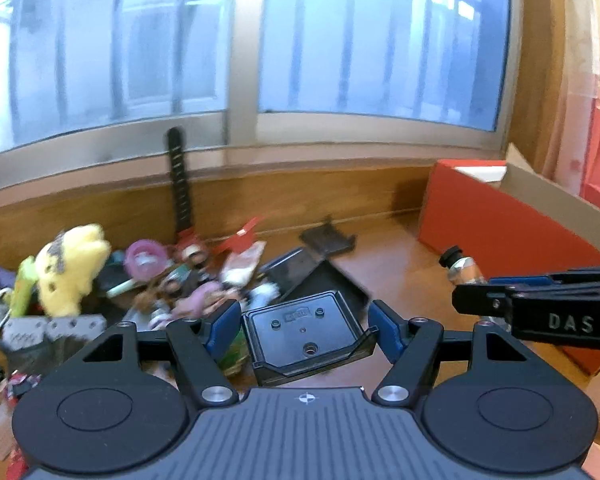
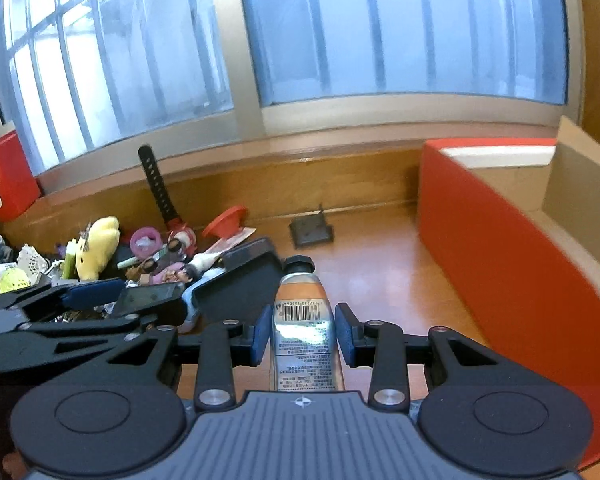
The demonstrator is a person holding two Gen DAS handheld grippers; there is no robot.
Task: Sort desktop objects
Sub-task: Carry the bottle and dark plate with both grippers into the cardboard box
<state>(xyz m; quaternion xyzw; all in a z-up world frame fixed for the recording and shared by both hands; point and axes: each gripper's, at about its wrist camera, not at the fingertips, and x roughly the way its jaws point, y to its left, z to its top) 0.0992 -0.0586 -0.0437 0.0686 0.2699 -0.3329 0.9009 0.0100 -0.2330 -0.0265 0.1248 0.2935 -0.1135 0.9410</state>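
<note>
While left claw [image 1: 304, 326] clamps a black tray [image 1: 306, 330], right claw [image 2: 302, 330] clamps a barcoded tube [image 2: 303, 320].

The box [image 2: 500, 240] is red outside and plain brown card inside. The tube [image 2: 303, 320] is silver with an orange band, a black cap and a black-and-white barcode. A plush toy [image 1: 72, 268] is yellow with grey markings. The tray [image 1: 306, 332] is black, the fingertips [image 2: 260, 334] blue, the desk [image 2: 380, 272] glossy amber wood.
</note>
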